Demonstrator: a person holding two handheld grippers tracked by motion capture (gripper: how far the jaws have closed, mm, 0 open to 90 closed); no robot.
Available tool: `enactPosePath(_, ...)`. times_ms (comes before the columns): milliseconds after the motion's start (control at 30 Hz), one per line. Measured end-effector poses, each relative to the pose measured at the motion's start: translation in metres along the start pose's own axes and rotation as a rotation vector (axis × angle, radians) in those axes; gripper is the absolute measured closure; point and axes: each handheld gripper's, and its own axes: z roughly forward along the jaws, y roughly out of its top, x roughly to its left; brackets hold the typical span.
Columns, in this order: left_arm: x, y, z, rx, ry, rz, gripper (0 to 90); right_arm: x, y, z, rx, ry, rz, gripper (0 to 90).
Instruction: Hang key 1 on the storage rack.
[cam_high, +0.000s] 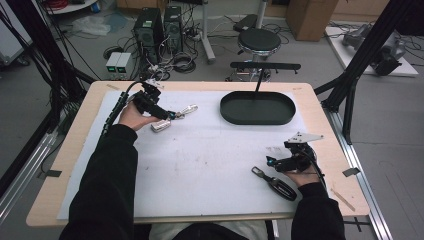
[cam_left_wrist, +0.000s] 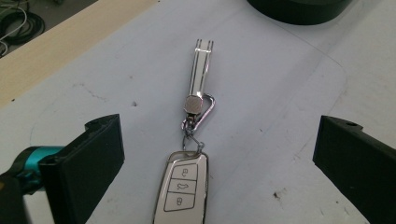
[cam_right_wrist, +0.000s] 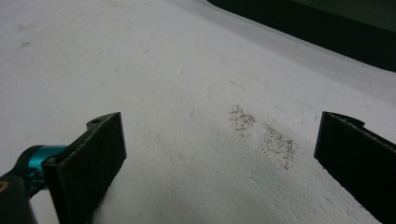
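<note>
Two grippers, both jaws wide, nothing held.
High view: left gripper at white key fob, black tray well apart; right gripper near black key fob. Left gripper view: white fob between jaws, strap ahead. Right gripper view: bare mat, smudge between jaws.

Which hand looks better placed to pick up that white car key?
Left. The left tool is open with the white car key lying between its jaws. The right tool, also open, faces bare white mat, far across the table.
</note>
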Motion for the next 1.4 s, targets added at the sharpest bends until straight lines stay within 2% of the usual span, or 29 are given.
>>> enactPosePath(233, 0.005, 0.01, 0.013, 0.027, -0.017, 0.001, 3.3, 0.0, 0.0, 0.0, 0.006, -0.003, 0.0, 1.4)
enactPosePath(567, 0.002, 0.026, 0.046, 0.105, -0.037, 0.023, 3.7, 0.001, 0.0, 0.002, 0.014, 0.001, -0.019, 1.4)
enactPosePath(633, 0.003, 0.027, 0.056, 0.117, -0.04, 0.022, 4.3, 0.002, 0.0, 0.002, 0.018, -0.001, -0.024, 1.4)
enactPosePath(833, 0.004, 0.029, 0.07, 0.146, -0.029, 0.03, 8.5, 0.002, 0.0, 0.001, 0.016, -0.004, -0.027, 1.4)
enactPosePath(900, 0.003, 0.03, 0.074, 0.145, -0.028, 0.021, 11.6, 0.003, 0.0, 0.002, 0.02, -0.003, -0.027, 1.4)
enactPosePath(967, 0.002, 0.03, 0.08, 0.141, -0.032, -0.009, 14.5, 0.003, 0.0, 0.002, 0.022, -0.004, -0.031, 1.4)
enactPosePath(1100, 0.003, 0.029, 0.09, 0.169, 0.006, -0.016, 16.4, 0.005, 0.0, 0.001, 0.017, -0.003, -0.036, 1.4)
enactPosePath(1133, 0.004, 0.028, 0.093, 0.166, 0.007, -0.031, 17.0, 0.005, 0.0, 0.0, 0.018, -0.002, -0.038, 1.4)
enactPosePath(1267, 0.006, 0.028, 0.098, 0.146, 0.023, -0.035, 22.8, 0.005, -0.001, 0.0, 0.022, -0.005, -0.041, 1.4)
enactPosePath(1400, 0.008, 0.027, 0.104, 0.146, 0.017, -0.043, 30.6, 0.003, -0.003, -0.001, 0.031, -0.014, -0.036, 1.4)
